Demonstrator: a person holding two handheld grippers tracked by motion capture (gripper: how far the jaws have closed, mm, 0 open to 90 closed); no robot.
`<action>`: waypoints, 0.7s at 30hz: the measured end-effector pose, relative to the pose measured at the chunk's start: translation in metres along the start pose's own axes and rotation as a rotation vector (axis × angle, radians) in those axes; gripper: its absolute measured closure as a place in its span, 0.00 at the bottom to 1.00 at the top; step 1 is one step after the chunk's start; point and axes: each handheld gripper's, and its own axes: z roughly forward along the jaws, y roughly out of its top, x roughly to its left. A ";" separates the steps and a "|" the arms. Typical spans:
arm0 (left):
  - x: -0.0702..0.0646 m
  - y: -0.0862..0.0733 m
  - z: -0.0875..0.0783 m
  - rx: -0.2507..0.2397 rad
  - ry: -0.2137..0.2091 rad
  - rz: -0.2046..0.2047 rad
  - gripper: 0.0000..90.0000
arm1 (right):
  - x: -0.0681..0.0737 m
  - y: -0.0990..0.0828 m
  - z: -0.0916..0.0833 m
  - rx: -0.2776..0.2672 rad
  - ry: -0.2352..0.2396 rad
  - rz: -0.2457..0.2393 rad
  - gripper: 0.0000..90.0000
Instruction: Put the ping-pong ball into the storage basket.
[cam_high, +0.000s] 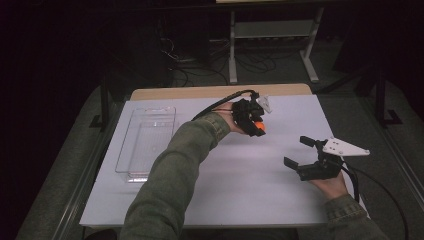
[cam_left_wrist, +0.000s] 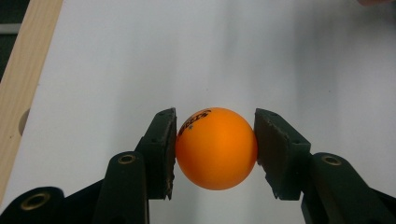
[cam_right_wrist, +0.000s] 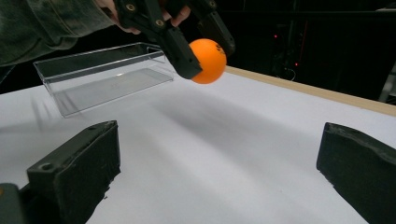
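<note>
The left gripper (cam_high: 256, 127) holds a small round orange plastic ball (cam_high: 258, 128). Its two black fingers (cam_left_wrist: 161, 151) press on the ball from both sides, one on each side, so the ball sits snug between them. In the left gripper view the ball (cam_left_wrist: 216, 148) has small dark letters near its top, and the white surface (cam_left_wrist: 140, 56) lies below it. In the right gripper view the ball (cam_right_wrist: 208, 60) hangs in the air above the white surface (cam_right_wrist: 210, 154), not touching it, with the left gripper (cam_right_wrist: 198, 58) clamped around it.

A long clear plastic box (cam_high: 146, 141) with low walls rests on the surface, off to the left of the ball in the high view. The ball is not in the box; it is well apart from it, near the far middle of the surface. In the right gripper view the clear box (cam_right_wrist: 105, 77) sits just behind the held ball.

The right gripper (cam_high: 299, 152) is near the right side of the surface (cam_high: 240, 190), in the person's right hand (cam_high: 330, 184). Its black fingers (cam_right_wrist: 77, 177) stand wide apart and nothing is between them. It is well apart from the ball.

A green sleeve (cam_high: 170, 180) covers the person's left arm, which reaches across the surface.
</note>
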 end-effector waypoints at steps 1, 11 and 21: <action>-0.001 0.000 -0.002 -0.003 -0.003 0.006 0.56 | 0.000 0.000 0.000 0.003 0.002 0.002 0.00; -0.013 0.000 -0.021 0.010 0.015 0.037 0.56 | 0.001 -0.001 0.003 0.013 0.000 -0.004 0.00; -0.016 -0.007 -0.042 -0.003 0.034 0.035 0.56 | 0.001 -0.002 0.003 0.019 -0.001 -0.005 0.00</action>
